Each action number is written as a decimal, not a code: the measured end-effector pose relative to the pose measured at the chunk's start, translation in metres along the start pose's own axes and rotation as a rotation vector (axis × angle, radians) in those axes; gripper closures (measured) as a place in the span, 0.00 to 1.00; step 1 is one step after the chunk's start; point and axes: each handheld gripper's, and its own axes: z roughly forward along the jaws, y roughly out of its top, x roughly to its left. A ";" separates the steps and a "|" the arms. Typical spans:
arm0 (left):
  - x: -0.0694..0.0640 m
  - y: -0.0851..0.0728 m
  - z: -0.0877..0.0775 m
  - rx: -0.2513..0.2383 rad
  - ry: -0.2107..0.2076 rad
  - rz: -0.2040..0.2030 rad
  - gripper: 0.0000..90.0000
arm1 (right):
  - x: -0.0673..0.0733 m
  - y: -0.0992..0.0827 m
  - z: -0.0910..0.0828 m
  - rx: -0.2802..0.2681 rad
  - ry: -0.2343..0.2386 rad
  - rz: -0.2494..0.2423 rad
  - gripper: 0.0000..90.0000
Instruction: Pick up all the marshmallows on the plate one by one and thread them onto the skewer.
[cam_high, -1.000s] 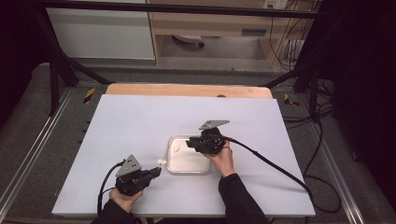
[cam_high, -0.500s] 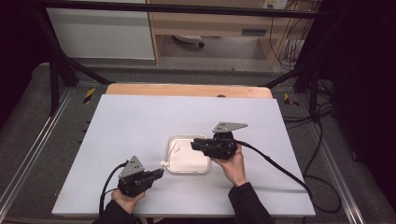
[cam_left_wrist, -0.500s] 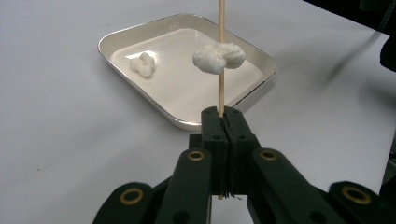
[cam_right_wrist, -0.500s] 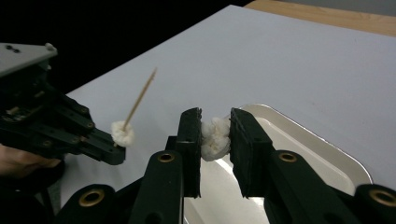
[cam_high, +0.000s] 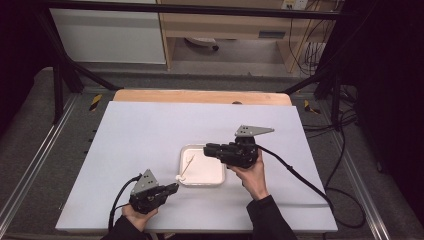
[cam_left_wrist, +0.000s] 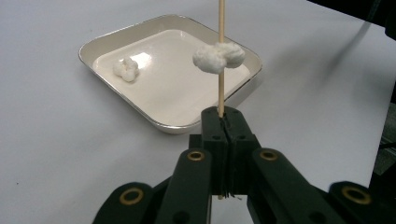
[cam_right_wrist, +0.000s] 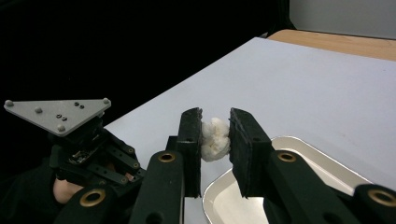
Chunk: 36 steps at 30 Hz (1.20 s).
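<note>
My left gripper, just left of the white tray, is clamped on a wooden skewer carrying one white puff over the tray. A second puff lies inside. My right gripper, over the tray's right edge, pinches a third puff, partly hidden between the jaws.

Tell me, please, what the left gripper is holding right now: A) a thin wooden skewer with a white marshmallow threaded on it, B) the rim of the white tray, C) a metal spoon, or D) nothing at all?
A: in the left gripper view the left gripper has its jaws shut on a wooden skewer that runs through a white marshmallow, above the white tray.
</note>
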 end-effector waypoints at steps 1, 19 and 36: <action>0.000 0.000 0.000 0.001 -0.001 0.002 0.98 | 0.000 0.001 0.001 0.001 0.005 0.001 0.83; -0.003 0.001 0.001 0.006 0.000 0.024 0.98 | 0.000 0.000 0.019 0.030 0.045 0.031 0.84; -0.004 0.000 0.001 0.008 0.006 0.030 0.98 | 0.000 -0.007 0.027 0.038 0.063 0.044 0.85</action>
